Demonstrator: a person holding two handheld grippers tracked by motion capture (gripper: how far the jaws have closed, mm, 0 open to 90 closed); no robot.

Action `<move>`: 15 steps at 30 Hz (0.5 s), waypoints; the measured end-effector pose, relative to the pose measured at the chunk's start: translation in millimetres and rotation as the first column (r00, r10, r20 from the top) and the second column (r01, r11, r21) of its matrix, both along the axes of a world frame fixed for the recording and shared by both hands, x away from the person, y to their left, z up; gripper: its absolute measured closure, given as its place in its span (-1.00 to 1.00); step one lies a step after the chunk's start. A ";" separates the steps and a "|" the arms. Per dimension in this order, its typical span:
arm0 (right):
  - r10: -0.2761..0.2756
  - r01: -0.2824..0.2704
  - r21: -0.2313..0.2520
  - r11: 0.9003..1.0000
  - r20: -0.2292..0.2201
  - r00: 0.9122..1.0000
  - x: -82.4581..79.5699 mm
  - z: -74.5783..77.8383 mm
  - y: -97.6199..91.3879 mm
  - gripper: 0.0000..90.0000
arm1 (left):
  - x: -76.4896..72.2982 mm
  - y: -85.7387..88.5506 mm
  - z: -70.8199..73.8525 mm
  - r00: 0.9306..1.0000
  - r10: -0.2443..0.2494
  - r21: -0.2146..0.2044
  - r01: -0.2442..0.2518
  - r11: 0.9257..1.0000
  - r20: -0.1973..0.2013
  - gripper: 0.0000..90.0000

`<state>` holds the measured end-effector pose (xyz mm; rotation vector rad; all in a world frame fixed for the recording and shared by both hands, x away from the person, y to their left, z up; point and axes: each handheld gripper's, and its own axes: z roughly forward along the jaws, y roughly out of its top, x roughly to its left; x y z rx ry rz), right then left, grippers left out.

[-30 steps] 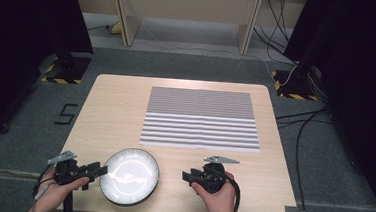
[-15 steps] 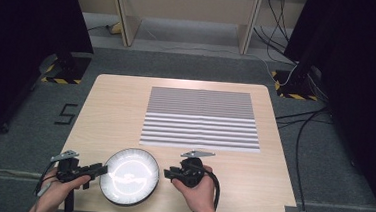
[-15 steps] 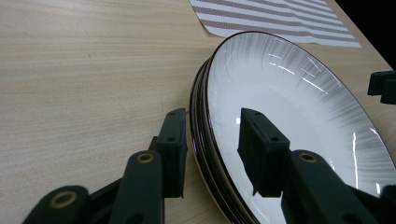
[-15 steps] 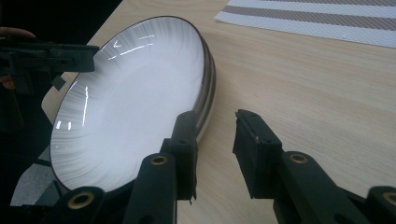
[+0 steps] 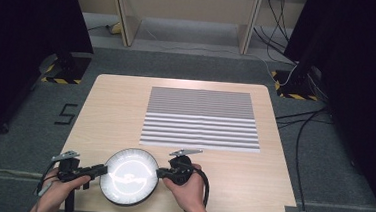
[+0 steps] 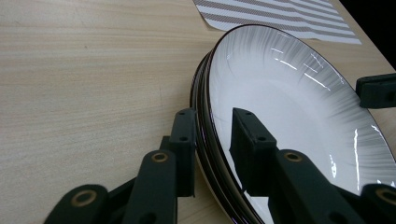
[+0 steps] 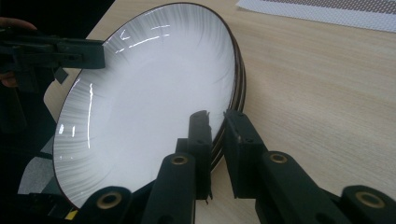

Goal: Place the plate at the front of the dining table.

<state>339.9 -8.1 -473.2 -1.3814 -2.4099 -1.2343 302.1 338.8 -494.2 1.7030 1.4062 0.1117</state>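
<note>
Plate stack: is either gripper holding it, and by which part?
Both grippers straddle the rim of the plate stack: the left gripper at its left edge, the right gripper at its right edge. Whether either is clamped tight cannot be told.

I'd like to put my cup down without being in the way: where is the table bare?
Bare wood lies left of the striped mat, between it and the table edge, and at the near right corner. The near left is crowded: the plates sit there, with the left hand-held gripper and right hand-held gripper straddling their rims.
</note>
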 end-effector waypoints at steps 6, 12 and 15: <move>-0.004 0.004 -0.031 1.000 0.011 1.000 0.7 5.9 2.9 1.00 | 0.3 -0.5 -0.2 1.000 -0.003 0.015 0.003 1.000 -0.007 0.60; 0.033 -0.034 -0.023 0.999 -0.014 0.999 -3.2 3.6 13.9 1.00 | -0.3 -0.5 1.4 1.000 -0.001 0.018 0.001 1.000 -0.008 0.61; 0.005 -0.003 -0.032 0.999 0.049 0.999 -4.8 9.5 15.4 0.81 | -0.5 -0.1 1.2 1.000 -0.003 0.015 0.003 1.000 -0.008 0.61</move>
